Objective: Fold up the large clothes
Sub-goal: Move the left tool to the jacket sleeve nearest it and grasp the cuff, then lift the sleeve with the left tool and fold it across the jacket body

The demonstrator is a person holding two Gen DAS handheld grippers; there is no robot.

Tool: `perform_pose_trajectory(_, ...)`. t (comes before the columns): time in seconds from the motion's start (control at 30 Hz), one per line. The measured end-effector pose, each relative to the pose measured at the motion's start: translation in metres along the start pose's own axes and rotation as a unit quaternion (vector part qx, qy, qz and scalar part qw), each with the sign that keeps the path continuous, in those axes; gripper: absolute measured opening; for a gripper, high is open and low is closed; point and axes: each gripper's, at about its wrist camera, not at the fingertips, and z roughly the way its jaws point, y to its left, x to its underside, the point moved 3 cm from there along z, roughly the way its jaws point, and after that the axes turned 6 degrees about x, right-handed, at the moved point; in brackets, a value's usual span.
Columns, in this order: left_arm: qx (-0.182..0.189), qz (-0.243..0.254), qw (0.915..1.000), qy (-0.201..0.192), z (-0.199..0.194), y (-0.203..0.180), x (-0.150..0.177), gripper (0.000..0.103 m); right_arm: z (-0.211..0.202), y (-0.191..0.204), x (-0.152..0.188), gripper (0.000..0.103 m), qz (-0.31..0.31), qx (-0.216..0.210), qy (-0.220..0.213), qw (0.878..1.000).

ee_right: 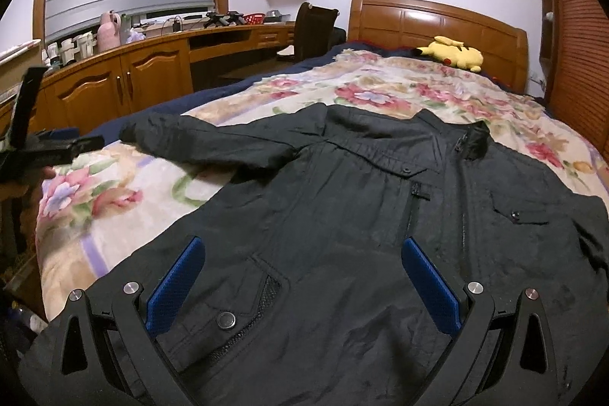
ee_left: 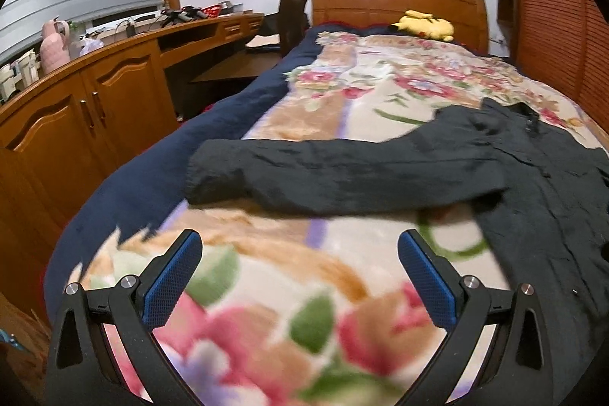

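Our left gripper (ee_left: 300, 276) and right gripper (ee_right: 304, 284) hover spread over the bed (ee_left: 160, 177); we judge the limp, slippery jacket (ee_right: 342, 215) best pinched at its sleeve cuff (ee_left: 205, 174).

Dark jacket (ee_right: 342, 215), near-black with a greenish-grey cast, lies spread front side up on the floral blanket (ee_right: 125, 185) of the bed. Fabric thin, finely wrinkled. Collar (ee_right: 472, 139) stands up at the end toward the headboard; hem runs toward the camera. Front zipper (ee_right: 463, 238) closed down the middle. Two flap pockets with dark buttons at the chest, a short vertical zip pocket beside the left one. Lower pocket with a metal snap (ee_right: 226, 320) and mesh lining showing. One sleeve (ee_left: 323, 174) stretches out sideways, flat across the blanket, cuff near the navy edge. Other sleeve mostly out of view.
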Motion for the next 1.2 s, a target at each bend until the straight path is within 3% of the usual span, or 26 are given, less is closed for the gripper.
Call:
perform_pose_trajectory(0.17, -0.007, -0.017, 0.9997, 0.014, 0.023, 0.029, -0.012, 0.095, 0.002, 0.016, 0.0, 0.103, -0.013, 0.01, 0.003, 1.0)
perform_pose_trajectory(0.27, -0.011, -0.036, 0.9991, 0.017, 0.033, 0.047, -0.023, 0.086, -0.002, 0.019, 0.003, 0.103, -0.018, 0.017, -0.004, 1.0)
perform_pose_trajectory(0.47, -0.029, -0.05, 0.9981, 0.022, 0.054, 0.073, -0.038, 0.085, 0.001, 0.025, 0.006, 0.103, -0.025, 0.022, -0.002, 0.999)
perform_pose_trajectory(0.8, -0.04, -0.103, 0.9923, 0.057, 0.101, 0.113, -0.037, 0.085, 0.002, 0.025, 0.009, 0.103, -0.028, 0.019, 0.002, 0.999)
perform_pose_trajectory(1.03, -0.035, -0.108, 0.9885, 0.1, 0.127, 0.117, -0.032, 0.085, 0.001, 0.026, 0.01, 0.103, -0.031, 0.02, 0.0, 0.999)
perform_pose_trajectory(1.1, -0.018, -0.118, 0.986, 0.117, 0.135, 0.115, -0.027, 0.085, 0.002, 0.026, 0.01, 0.103, -0.032, 0.02, 0.003, 0.999)
perform_pose_trajectory(1.2, 0.015, -0.128, 0.9828, 0.133, 0.139, 0.111, -0.02, 0.06, 0.003, 0.027, 0.01, 0.103, -0.034, 0.019, 0.007, 0.999)
